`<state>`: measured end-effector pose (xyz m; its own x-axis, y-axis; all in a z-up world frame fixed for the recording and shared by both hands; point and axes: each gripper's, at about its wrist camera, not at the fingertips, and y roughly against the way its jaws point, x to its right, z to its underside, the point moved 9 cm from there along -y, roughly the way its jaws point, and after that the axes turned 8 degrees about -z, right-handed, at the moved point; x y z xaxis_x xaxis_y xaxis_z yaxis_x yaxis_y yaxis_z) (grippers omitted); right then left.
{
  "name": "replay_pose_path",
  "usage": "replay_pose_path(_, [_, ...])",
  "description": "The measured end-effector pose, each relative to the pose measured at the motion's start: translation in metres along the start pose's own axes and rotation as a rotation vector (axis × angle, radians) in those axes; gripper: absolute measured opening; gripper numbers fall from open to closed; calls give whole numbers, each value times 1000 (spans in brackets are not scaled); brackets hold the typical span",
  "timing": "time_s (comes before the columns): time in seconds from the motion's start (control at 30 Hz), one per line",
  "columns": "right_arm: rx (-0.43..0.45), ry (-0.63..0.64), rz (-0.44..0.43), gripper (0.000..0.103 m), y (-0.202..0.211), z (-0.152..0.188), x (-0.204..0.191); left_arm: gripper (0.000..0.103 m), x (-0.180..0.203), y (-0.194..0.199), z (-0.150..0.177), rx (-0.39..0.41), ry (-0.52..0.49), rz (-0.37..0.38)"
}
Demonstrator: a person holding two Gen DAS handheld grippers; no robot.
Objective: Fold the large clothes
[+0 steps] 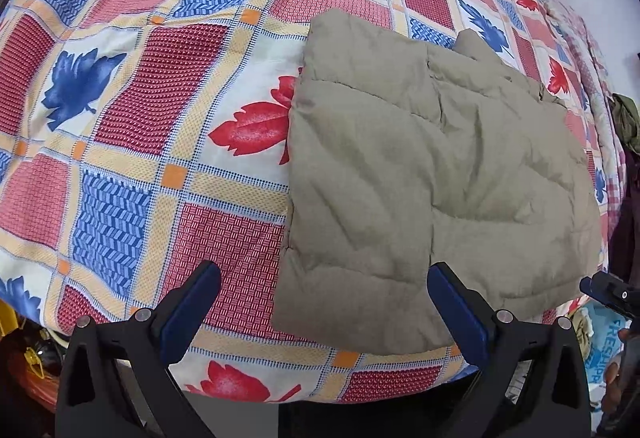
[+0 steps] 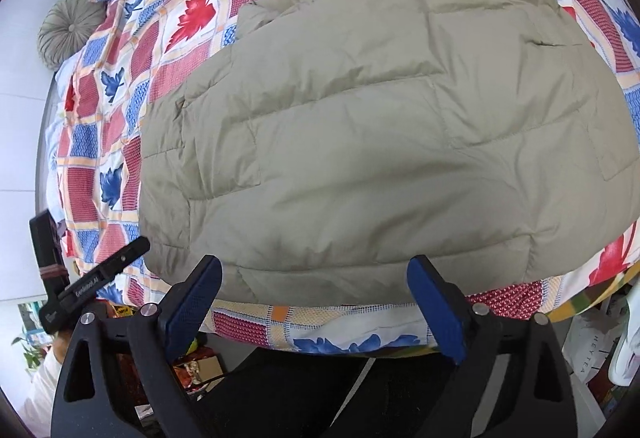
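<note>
Left wrist view: your left gripper (image 1: pixel 322 280) hangs wide open and empty over the padded jacket (image 1: pixel 432 174), folded on the patterned bedspread (image 1: pixel 120 142); take its near corner squarely. Right wrist view: your right gripper (image 2: pixel 314 278) gapes empty at the jacket's near hem (image 2: pixel 360 278); grip all layers level.

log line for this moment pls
left hand-held gripper open | right hand-held gripper open | puffer jacket folded on bedspread
</note>
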<state>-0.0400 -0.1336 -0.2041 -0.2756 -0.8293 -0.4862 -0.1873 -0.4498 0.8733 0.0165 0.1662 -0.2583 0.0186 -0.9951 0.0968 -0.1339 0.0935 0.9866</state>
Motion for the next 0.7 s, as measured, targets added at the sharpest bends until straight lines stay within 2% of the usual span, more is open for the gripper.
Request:
replay_pose_path(0.17, [-63, -5, -30, 95, -10, 8, -5, 103, -5, -15, -23, 2, 2, 113])
replay_pose_path(0.27, [-78, -13, -36, 95, -14, 11, -4, 103, -1, -28, -33, -41, 15, 279])
replay_pose_path(0.37, [-90, -14, -42, 95, -19, 14, -4, 103, 8, -45, -40, -93, 21, 393])
replay_pose_path(0.5, [-110, -13, -47, 95, -28, 18, -3, 103, 32, -68, -46, -143, -20, 484])
replay_pose_path(0.7, [-118, -9, -50, 95, -32, 19, -2, 103, 67, -87, -54, -172, -89, 517])
